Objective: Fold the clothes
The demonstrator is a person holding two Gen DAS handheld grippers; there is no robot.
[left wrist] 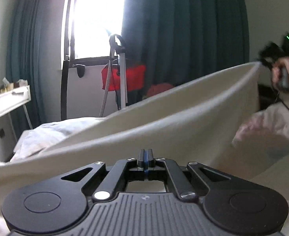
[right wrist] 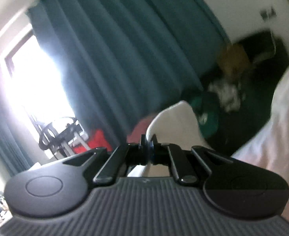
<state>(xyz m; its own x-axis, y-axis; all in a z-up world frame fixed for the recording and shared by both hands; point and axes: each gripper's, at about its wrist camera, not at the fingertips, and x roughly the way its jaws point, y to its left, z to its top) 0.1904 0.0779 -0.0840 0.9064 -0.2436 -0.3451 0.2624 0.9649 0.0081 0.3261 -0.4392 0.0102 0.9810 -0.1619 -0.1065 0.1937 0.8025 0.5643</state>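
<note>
A cream-white garment (left wrist: 164,122) is stretched in the air between both grippers. My left gripper (left wrist: 145,157) is shut on its near edge, fingers pressed together. In the left wrist view the right gripper (left wrist: 270,59) shows at the far right, held by a hand, pinching the cloth's far corner. In the right wrist view my right gripper (right wrist: 149,143) is shut on a fold of the same cream cloth (right wrist: 174,123), which rises above the fingers. The view is blurred.
A bed with white bedding (left wrist: 51,133) lies below. Teal curtains (left wrist: 183,39) and a bright window (left wrist: 97,19) are behind. A red bag (left wrist: 132,76) hangs on a stand, a white desk (left wrist: 4,102) stands left. Dark chair with clothes (right wrist: 233,90) at right.
</note>
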